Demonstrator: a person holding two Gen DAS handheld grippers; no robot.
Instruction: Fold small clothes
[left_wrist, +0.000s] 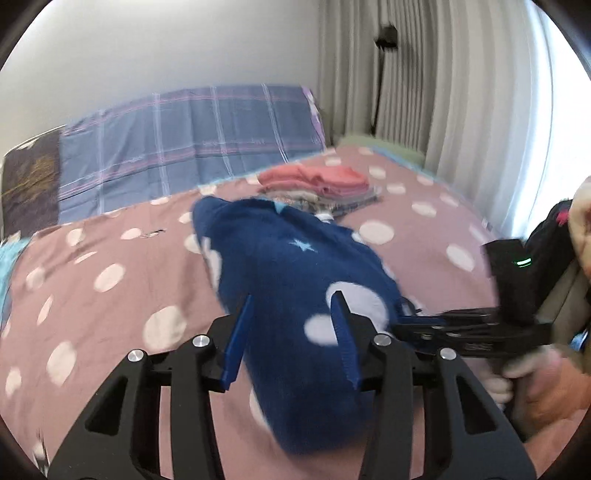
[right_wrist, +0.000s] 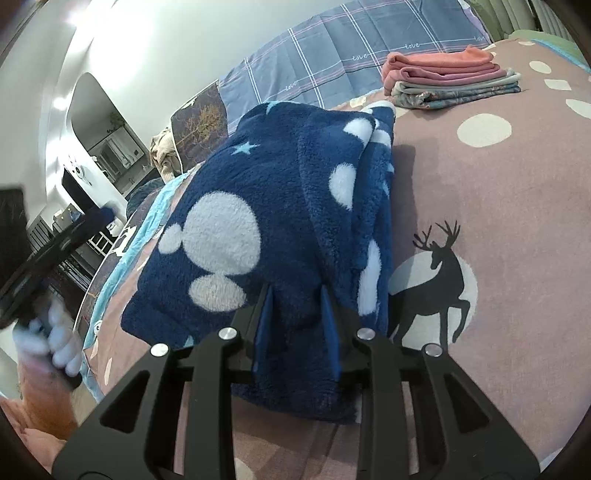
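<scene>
Garment: blue fleece piece (right_wrist: 280, 206), partly folded, lies mid-bed on the pink dotted bedspread (right_wrist: 517, 229).
Right gripper (right_wrist: 297, 295): pinching the fleece's near edge.
Left gripper (left_wrist: 291, 306): jaws part-spread over the fleece, gripping nothing.
Folded stack (right_wrist: 450, 74): toward the bed's far edge.
Advice: keep the right pinch firm, align edges before flattening.
</scene>
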